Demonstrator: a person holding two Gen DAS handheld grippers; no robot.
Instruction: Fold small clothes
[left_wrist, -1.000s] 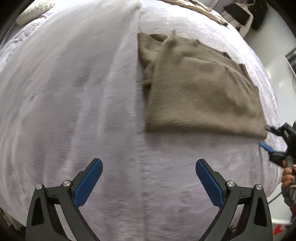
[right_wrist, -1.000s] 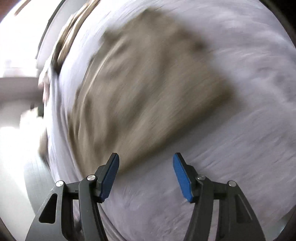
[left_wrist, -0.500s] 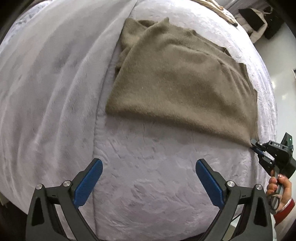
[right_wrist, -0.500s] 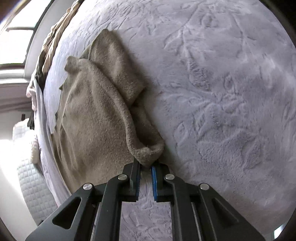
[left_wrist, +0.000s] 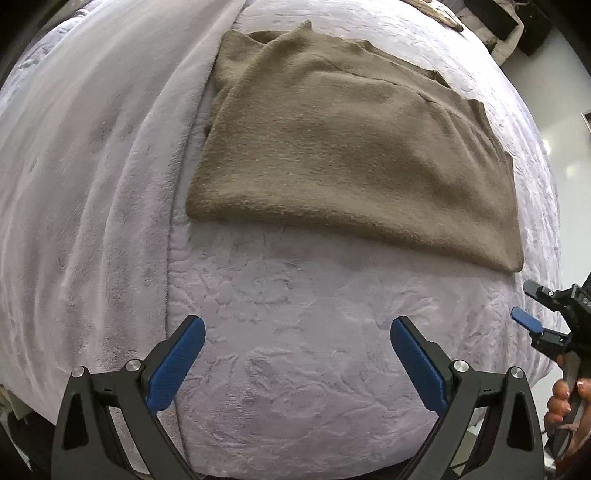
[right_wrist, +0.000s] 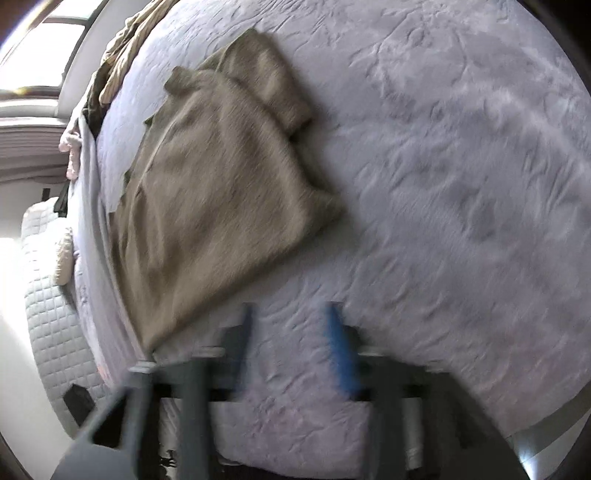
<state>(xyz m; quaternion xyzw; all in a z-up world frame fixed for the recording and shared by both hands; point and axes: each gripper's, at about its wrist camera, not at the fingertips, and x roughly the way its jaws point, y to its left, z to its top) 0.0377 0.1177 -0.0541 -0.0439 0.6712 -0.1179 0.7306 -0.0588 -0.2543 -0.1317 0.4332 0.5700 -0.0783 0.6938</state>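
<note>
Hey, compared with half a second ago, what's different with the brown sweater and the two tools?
The right tool has let go of the sweater: it was pinched on the near corner, and now its jaws are opening with nothing between them, drawn back from that corner over the bedspread. The sweater lies flat and folded, as before. The left tool stays open and empty, short of the sweater's near edge.

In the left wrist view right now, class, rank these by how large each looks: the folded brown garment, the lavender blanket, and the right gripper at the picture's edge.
1. lavender blanket, filling most of the view.
2. folded brown garment.
3. right gripper, its jaws opening with nothing between them; it looks smallest, though it is cut off by the picture's edge, so this is apparent size only.
</note>
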